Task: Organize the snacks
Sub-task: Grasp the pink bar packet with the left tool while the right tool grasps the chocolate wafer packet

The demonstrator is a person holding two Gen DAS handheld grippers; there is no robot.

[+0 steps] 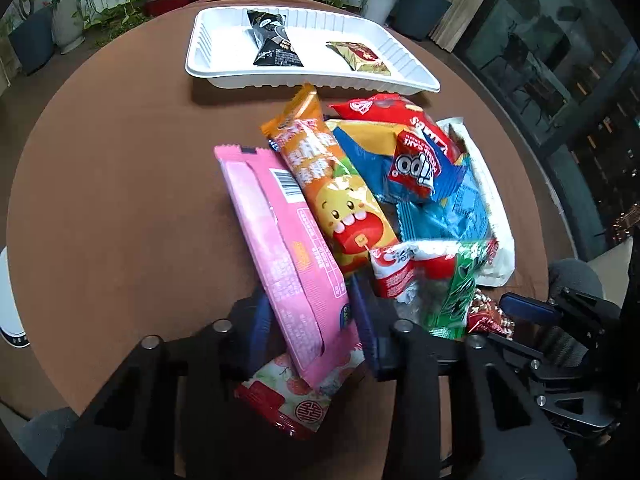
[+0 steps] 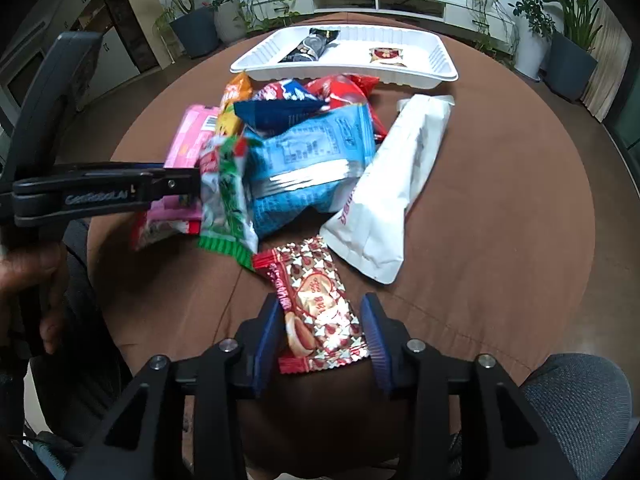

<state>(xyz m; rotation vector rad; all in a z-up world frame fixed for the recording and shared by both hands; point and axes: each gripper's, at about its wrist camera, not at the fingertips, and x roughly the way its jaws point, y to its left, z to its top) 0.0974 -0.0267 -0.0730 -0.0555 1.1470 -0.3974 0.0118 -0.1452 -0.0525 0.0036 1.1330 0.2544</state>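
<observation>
A pile of snack packets lies in the middle of the round brown table [image 1: 120, 200]. My left gripper [image 1: 312, 316] is open, its jaws on either side of the near end of a long pink packet [image 1: 280, 248]. My right gripper [image 2: 320, 328] is open, its jaws on either side of a red and silver star-patterned packet [image 2: 316, 308] lying flat on the table. A white tray [image 1: 208, 56] at the far side holds a black packet [image 1: 272, 44] and a gold and red packet [image 1: 360, 56]. The left gripper also shows in the right wrist view [image 2: 188, 186].
The pile includes an orange packet [image 1: 332, 184], a red Tipo packet [image 1: 416, 168], a blue packet [image 2: 312, 164], a green and white packet [image 2: 228, 196], a long white packet [image 2: 392, 184] and a red strawberry packet [image 1: 288, 400]. Potted plants and a white shelf stand beyond the table.
</observation>
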